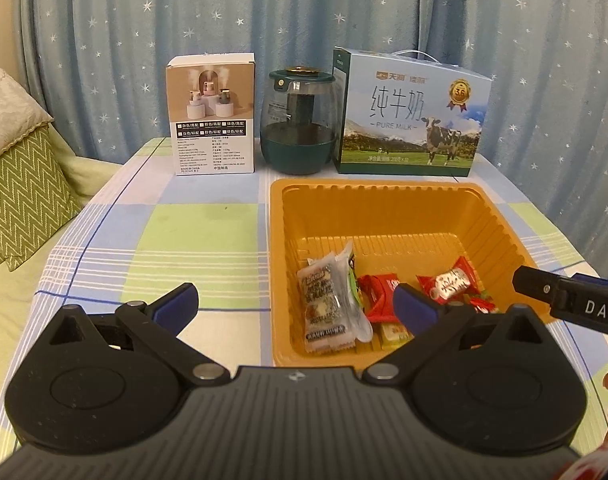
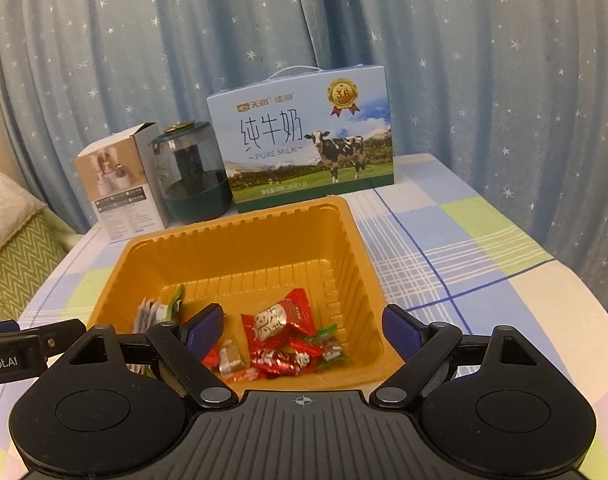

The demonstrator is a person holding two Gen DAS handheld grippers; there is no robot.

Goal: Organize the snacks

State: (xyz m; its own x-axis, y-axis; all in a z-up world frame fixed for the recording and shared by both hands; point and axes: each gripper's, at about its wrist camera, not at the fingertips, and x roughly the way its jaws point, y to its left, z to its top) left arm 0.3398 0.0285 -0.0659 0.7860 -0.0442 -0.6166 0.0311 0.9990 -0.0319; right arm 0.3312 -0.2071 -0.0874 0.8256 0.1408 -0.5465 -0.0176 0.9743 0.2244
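An orange plastic tray (image 1: 383, 208) sits on the checked tablecloth and also shows in the right wrist view (image 2: 244, 248). Its near half holds several wrapped snacks: a clear cereal bar packet (image 1: 323, 304), a red candy packet (image 1: 451, 280) and small red sweets (image 2: 280, 360). The red candy packet (image 2: 278, 316) lies in the middle of them. My left gripper (image 1: 296, 304) is open and empty at the tray's near left rim. My right gripper (image 2: 302, 326) is open and empty over the tray's near edge. Its finger (image 1: 543, 288) shows at the right of the left wrist view.
Behind the tray stand a humidifier box (image 1: 212, 116), a dark green glass pot (image 1: 300, 120) and a blue milk carton (image 1: 411, 116). Blue star curtains hang behind. A green cushion (image 1: 20, 200) lies left of the table. The table edge curves off at the right (image 2: 583, 300).
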